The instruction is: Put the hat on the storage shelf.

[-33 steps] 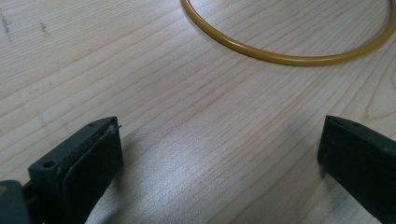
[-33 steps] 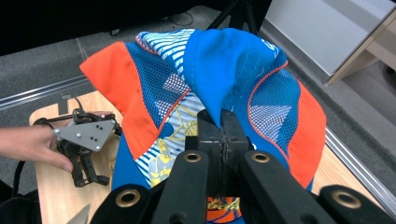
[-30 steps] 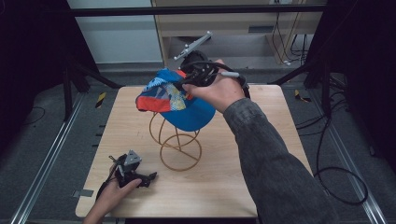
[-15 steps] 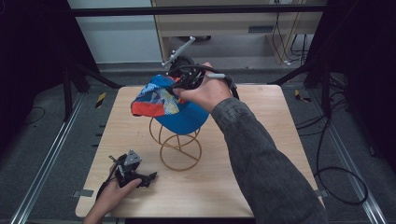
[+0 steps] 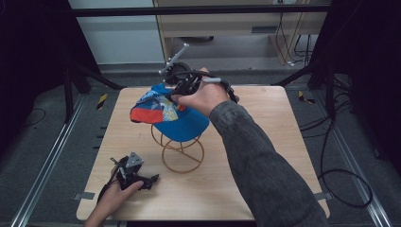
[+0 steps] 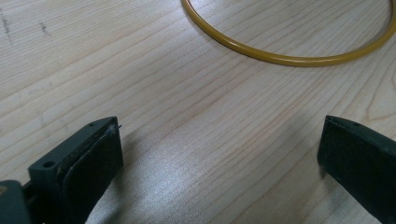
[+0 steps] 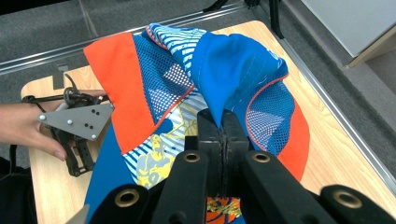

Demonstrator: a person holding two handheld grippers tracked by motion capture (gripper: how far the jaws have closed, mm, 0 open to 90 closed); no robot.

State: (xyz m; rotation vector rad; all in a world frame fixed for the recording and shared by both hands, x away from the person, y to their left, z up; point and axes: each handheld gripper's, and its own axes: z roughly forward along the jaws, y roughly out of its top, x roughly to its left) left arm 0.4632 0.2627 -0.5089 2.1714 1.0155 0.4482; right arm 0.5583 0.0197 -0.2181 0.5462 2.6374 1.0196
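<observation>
A blue cap (image 5: 182, 124) with an orange brim and printed mesh panels hangs over the top of a yellow wire stand (image 5: 182, 153) at the table's middle. My right gripper (image 5: 178, 91) is shut on the cap's far side. In the right gripper view the closed jaws pinch a fold of the cap's blue fabric (image 7: 233, 70) at my right gripper (image 7: 223, 122). I cannot tell whether the cap touches the stand. My left gripper (image 5: 147, 181) lies on the table near the front left, open with nothing between its jaws. The left gripper (image 6: 219, 158) faces the stand's base ring (image 6: 280, 58).
The wooden table (image 5: 265, 156) has free room to the right of the stand and along the back. Metal rails run on the floor at both sides. A cabinet with cables stands behind the table. The left gripper's grey plate (image 7: 77, 120) lies below the brim in the right gripper view.
My right gripper has shifted a little to the left with the cap still pinched, and the cap has swung with it. The left gripper has stayed where it was.
</observation>
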